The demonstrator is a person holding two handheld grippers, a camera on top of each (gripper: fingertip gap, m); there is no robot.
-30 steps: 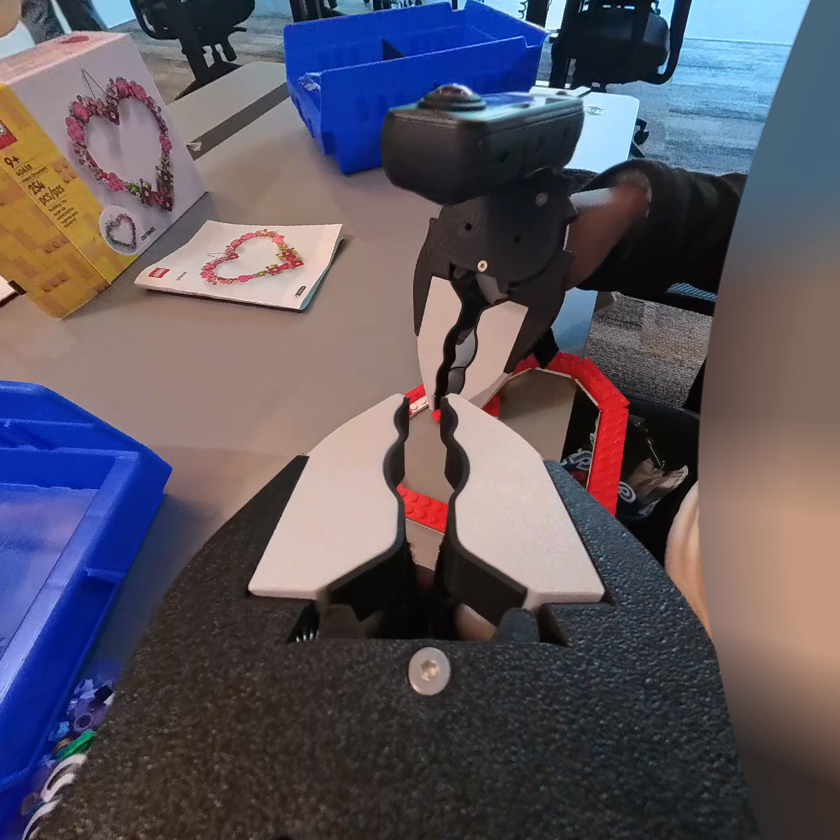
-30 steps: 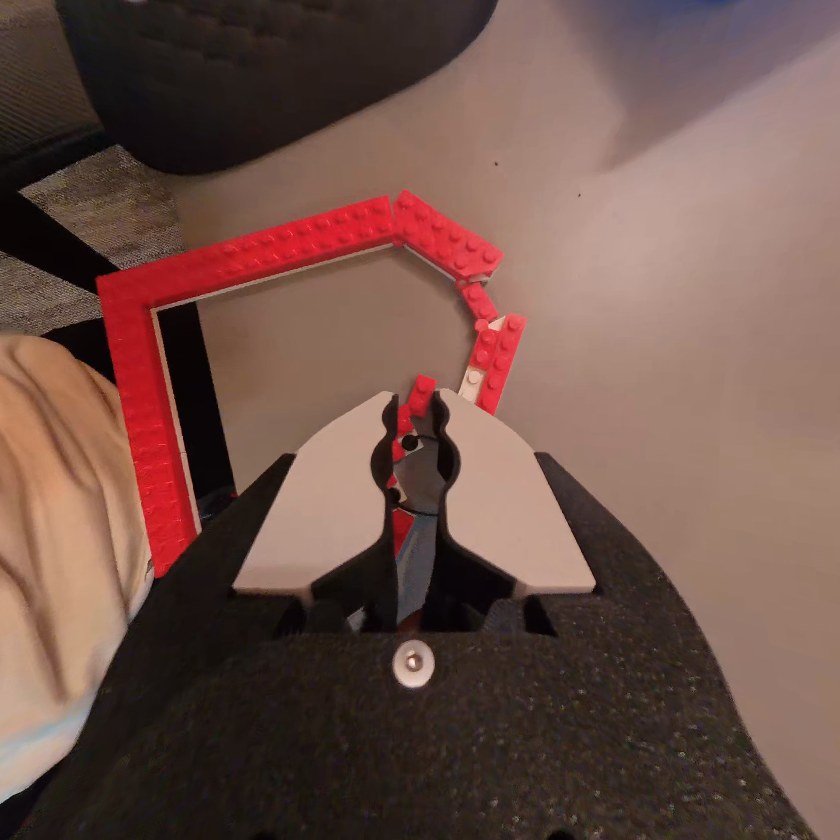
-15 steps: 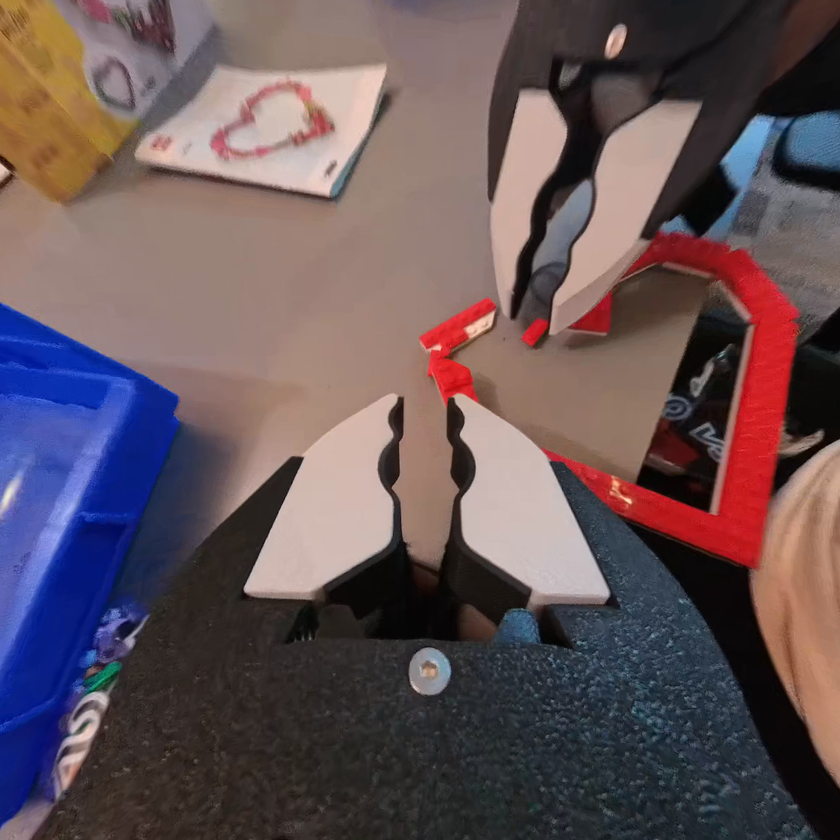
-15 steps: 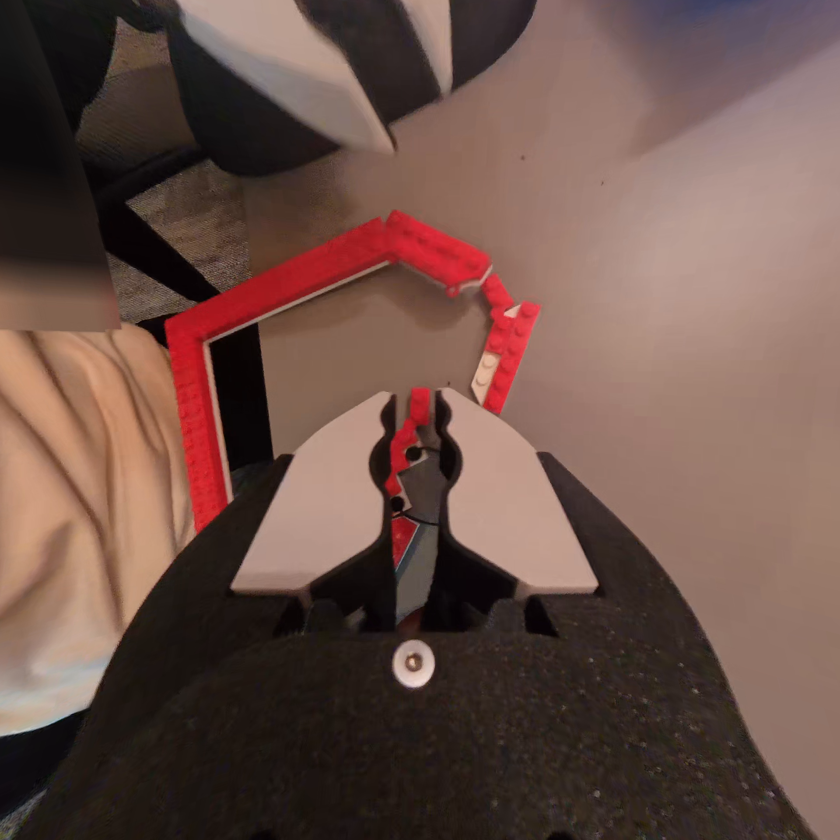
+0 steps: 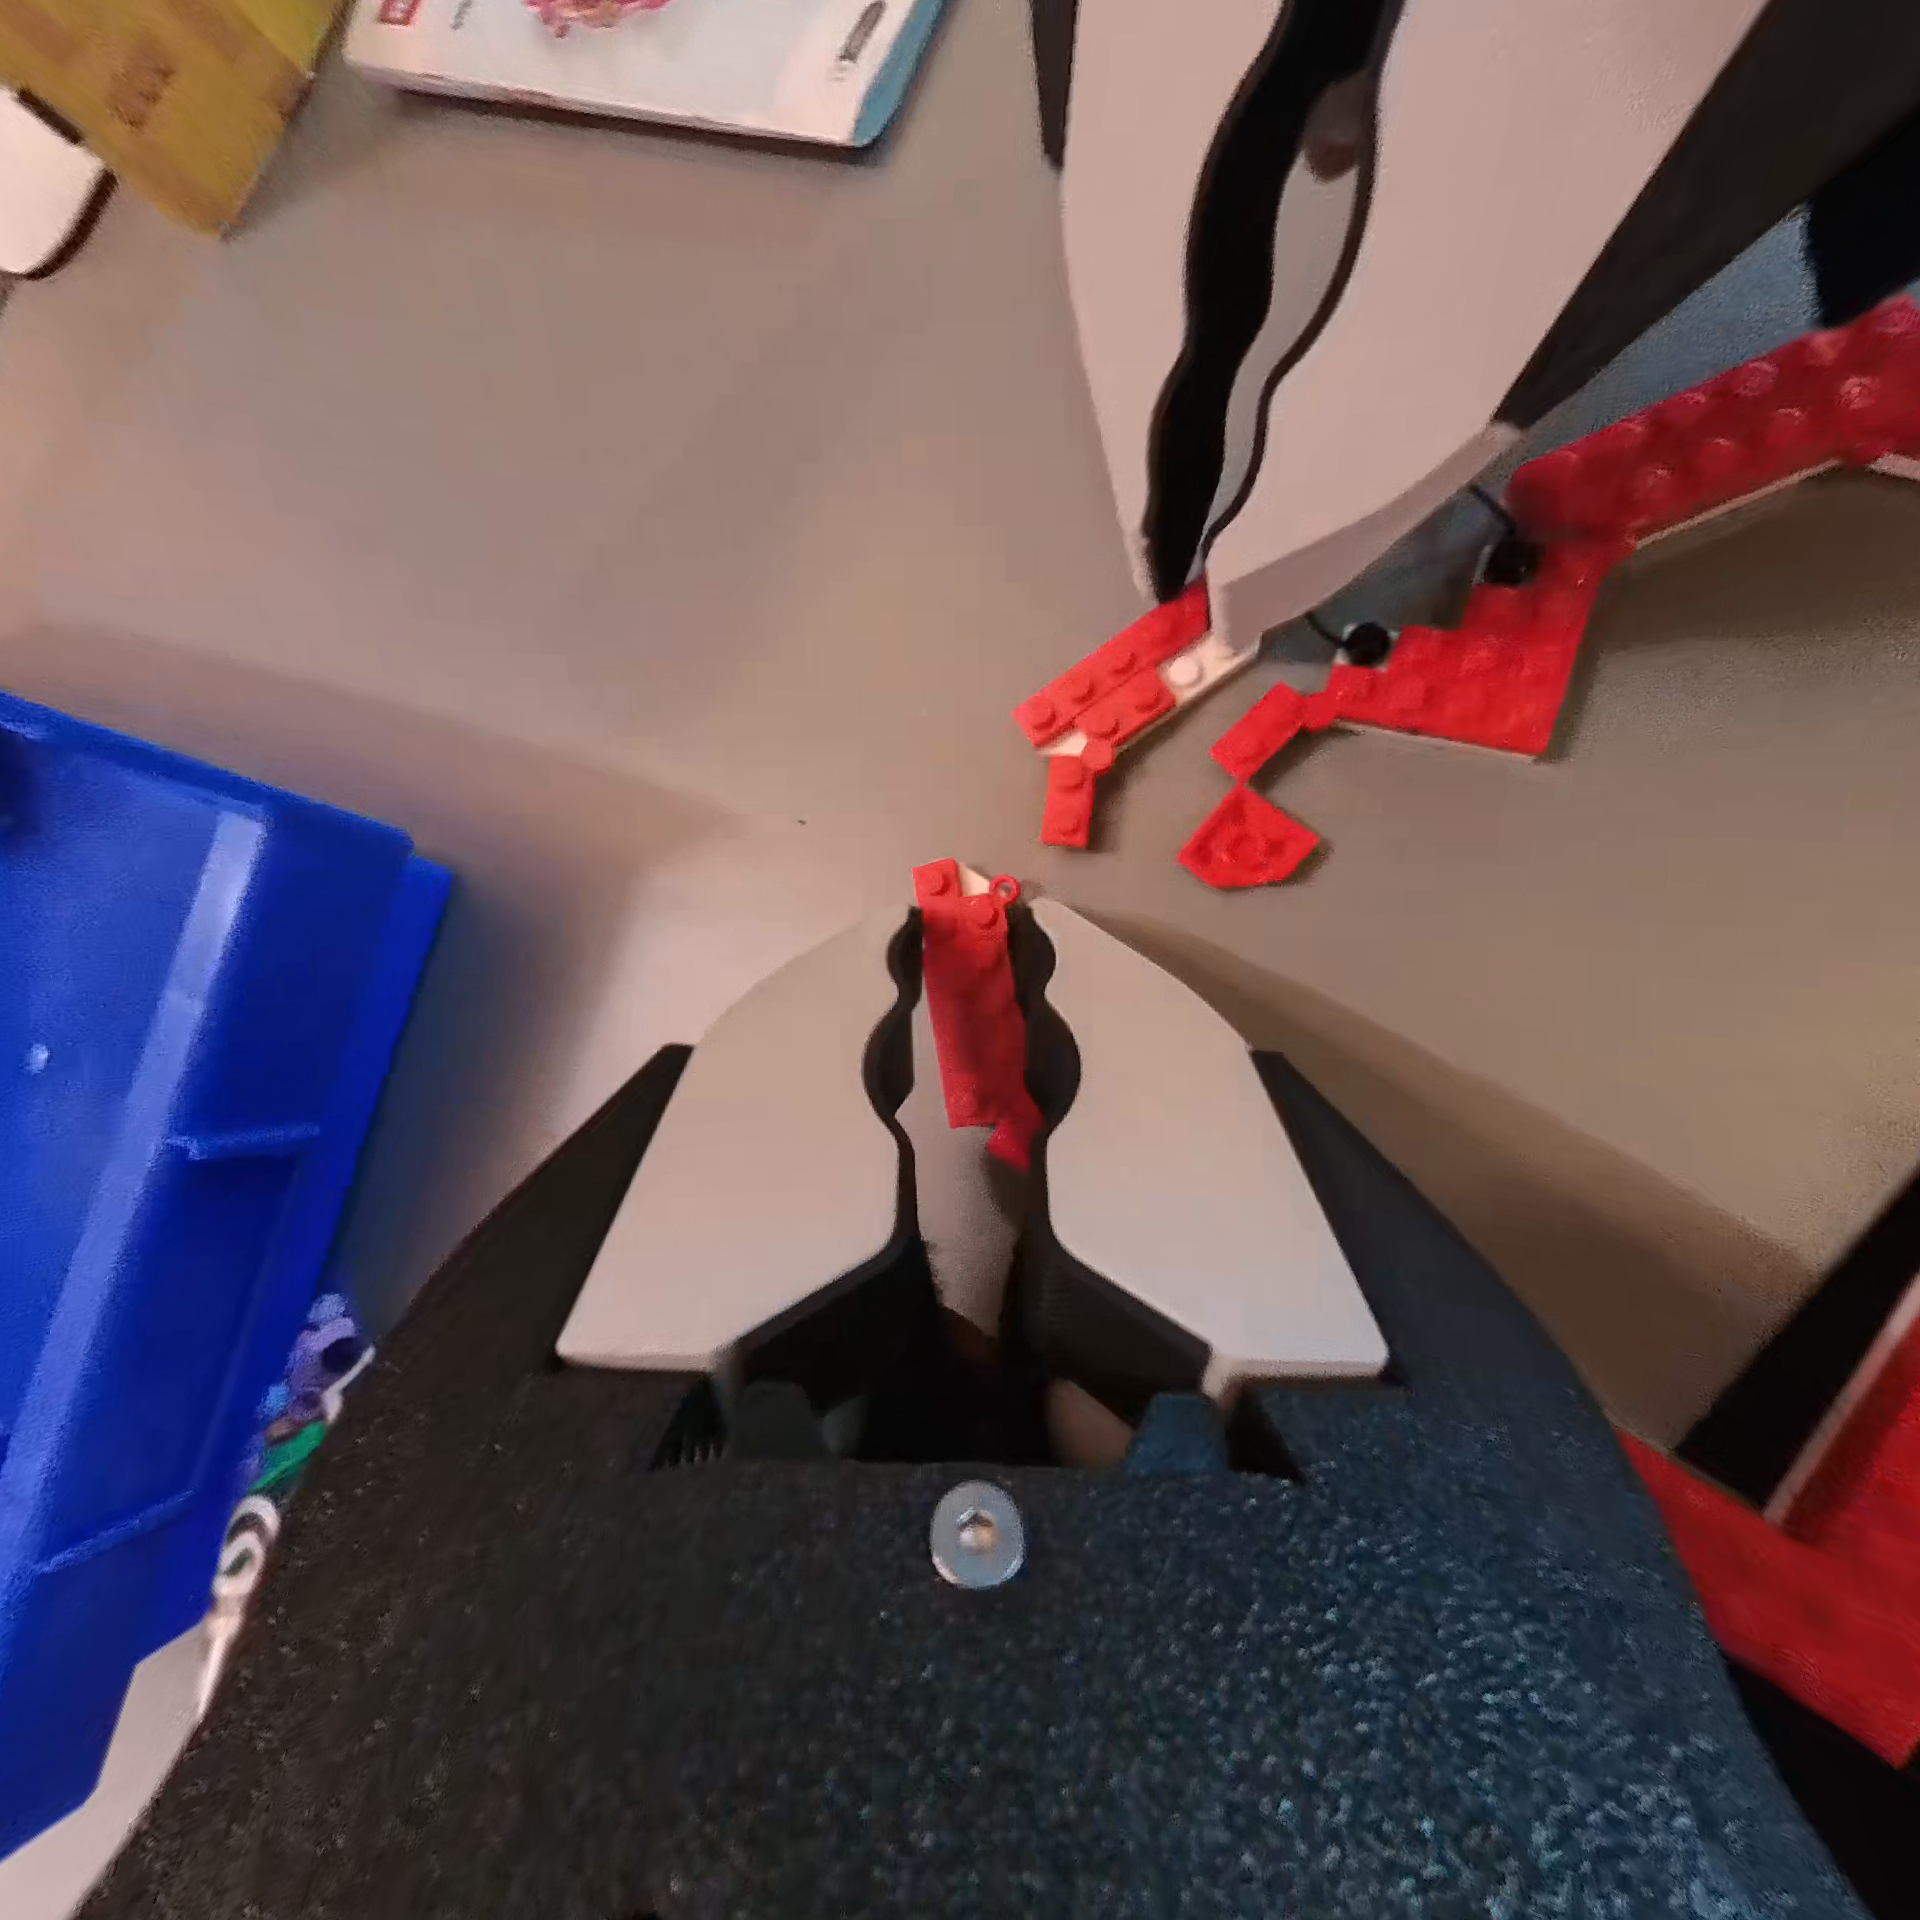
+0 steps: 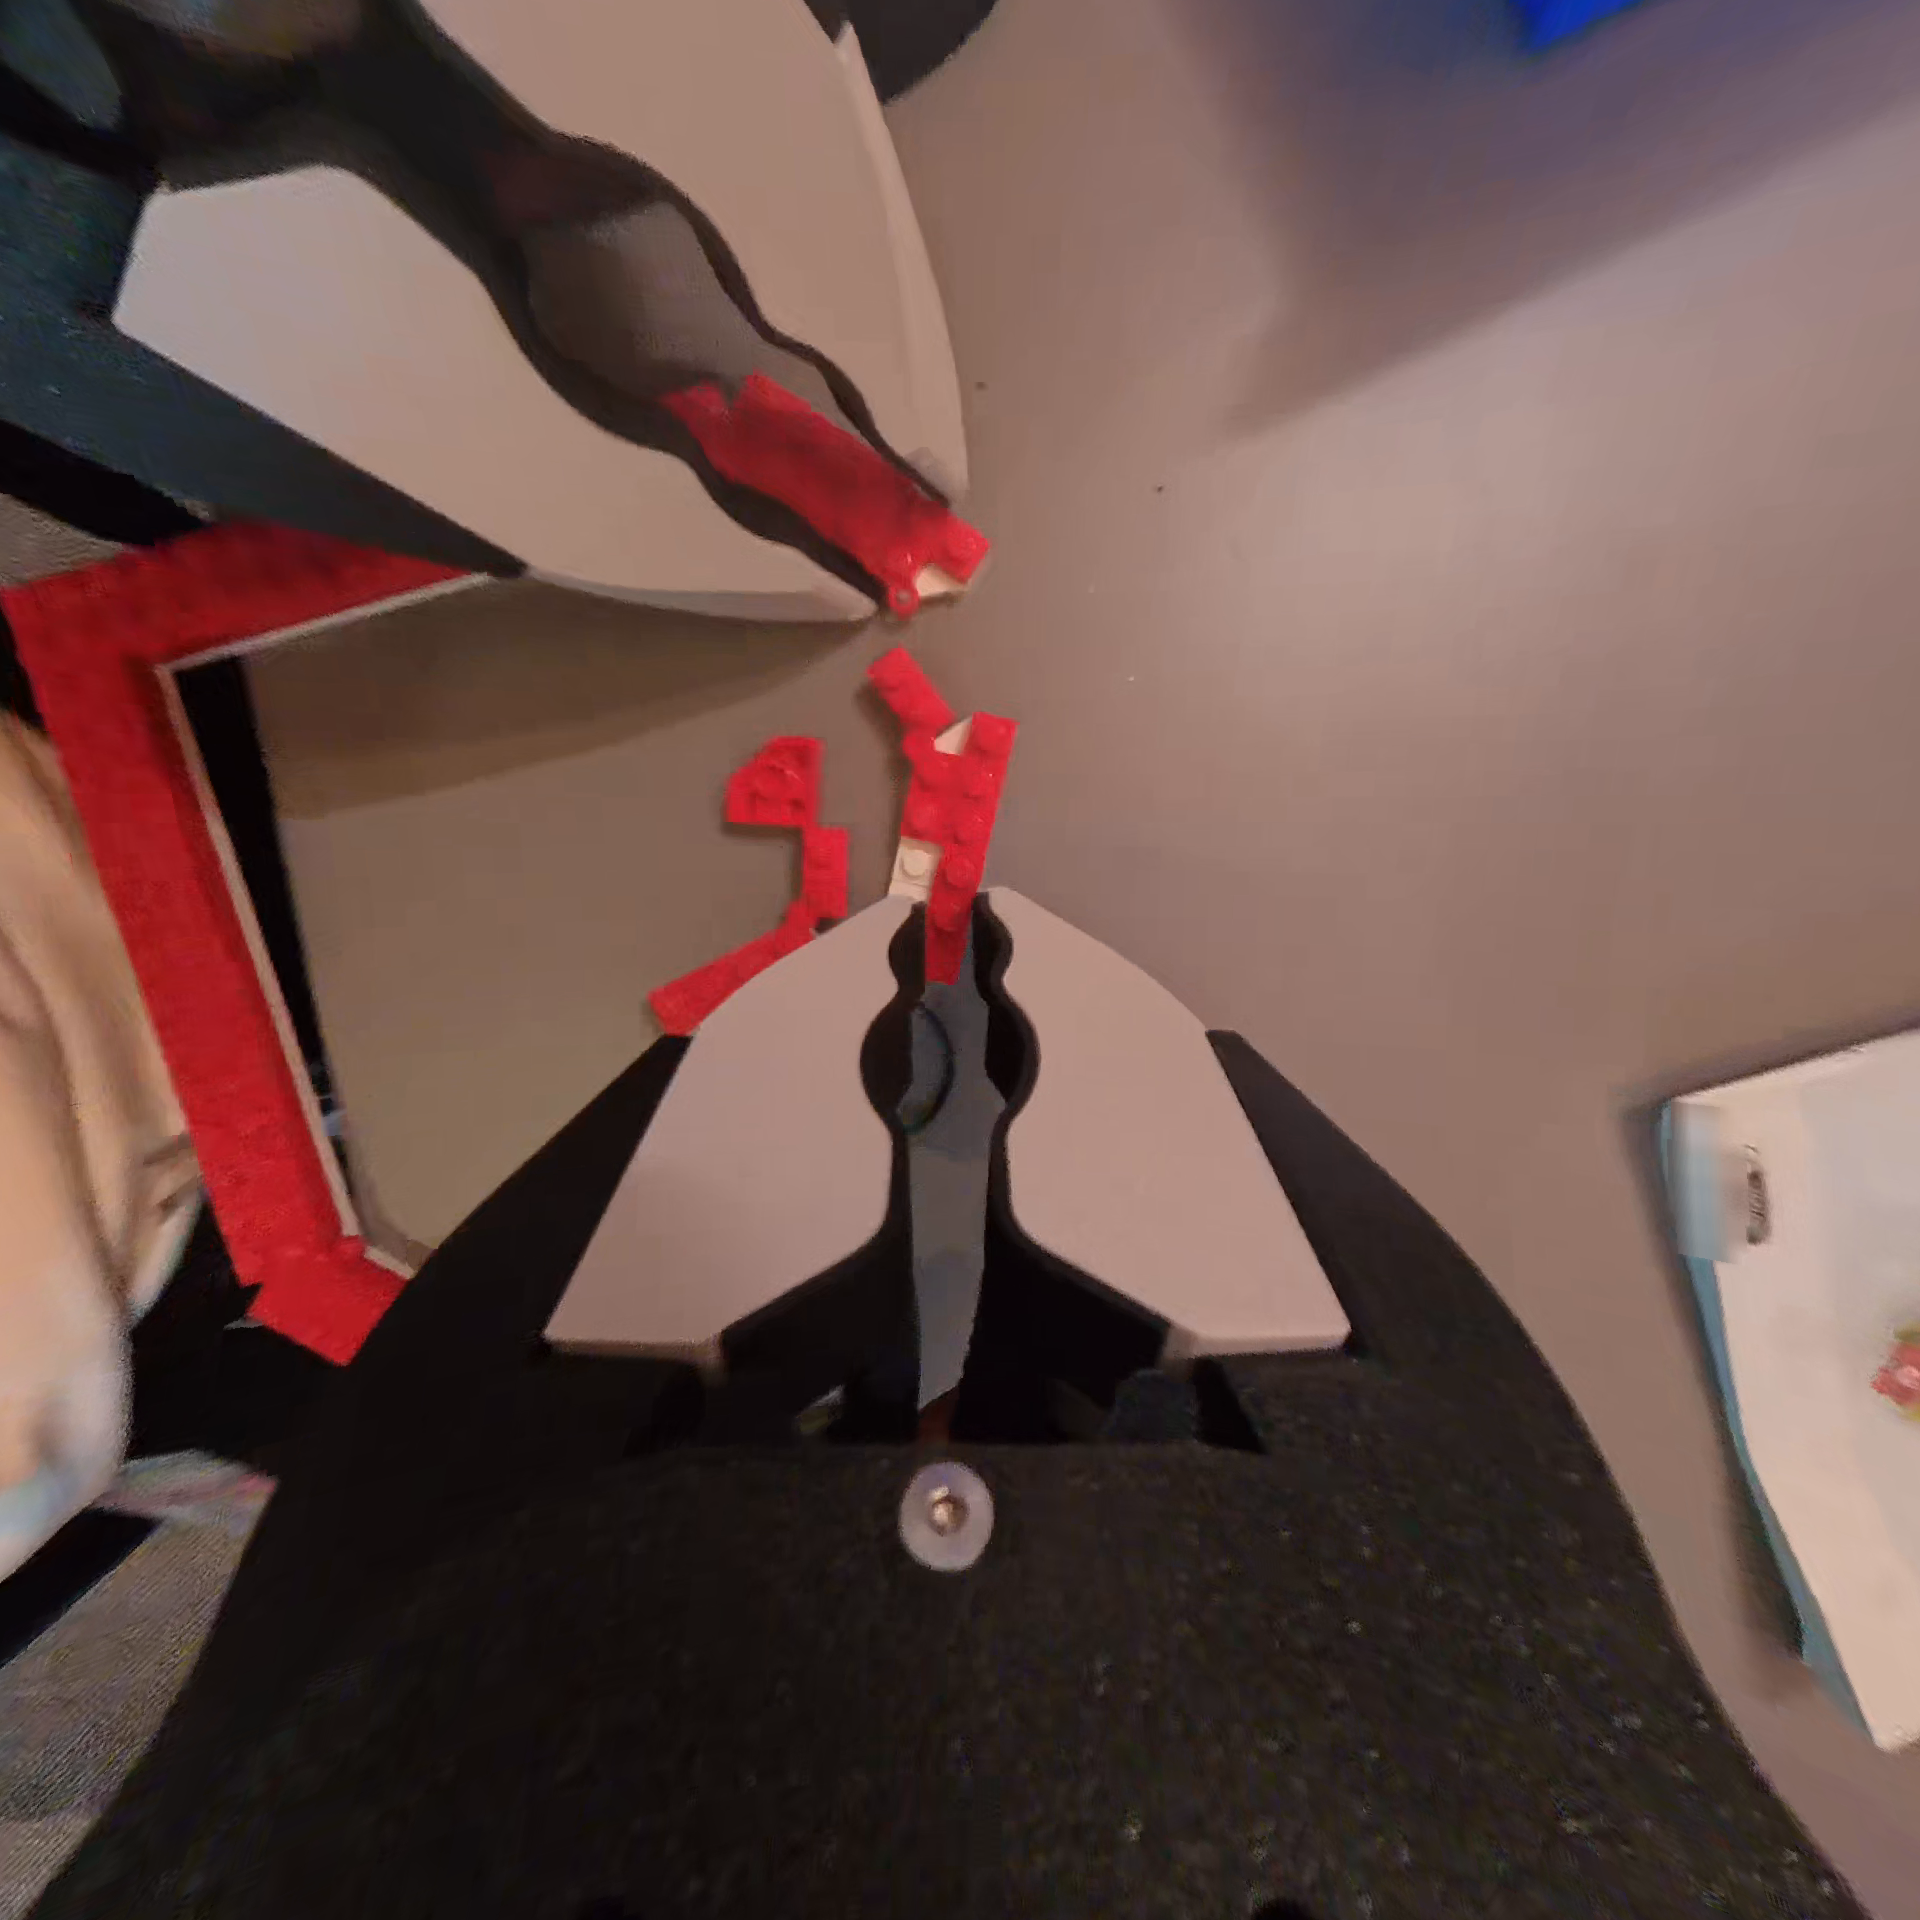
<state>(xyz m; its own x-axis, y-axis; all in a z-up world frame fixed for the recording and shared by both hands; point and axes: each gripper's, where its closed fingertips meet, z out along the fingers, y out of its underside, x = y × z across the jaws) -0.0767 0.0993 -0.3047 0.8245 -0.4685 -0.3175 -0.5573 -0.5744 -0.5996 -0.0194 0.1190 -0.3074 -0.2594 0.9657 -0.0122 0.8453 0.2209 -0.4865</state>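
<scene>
Left wrist view, left gripper (image 5: pixel 971 914) pinching red brick strip (image 5: pixel 975 1013), right gripper (image 6: pixel 945 902) gripping red frame (image 6: pixel 951 805)

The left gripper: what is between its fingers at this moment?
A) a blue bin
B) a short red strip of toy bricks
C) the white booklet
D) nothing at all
B: in the left wrist view, the left gripper is shut on a red brick strip whose end sticks out past the tips, while the blue bin and the booklet lie apart on the table.
</scene>
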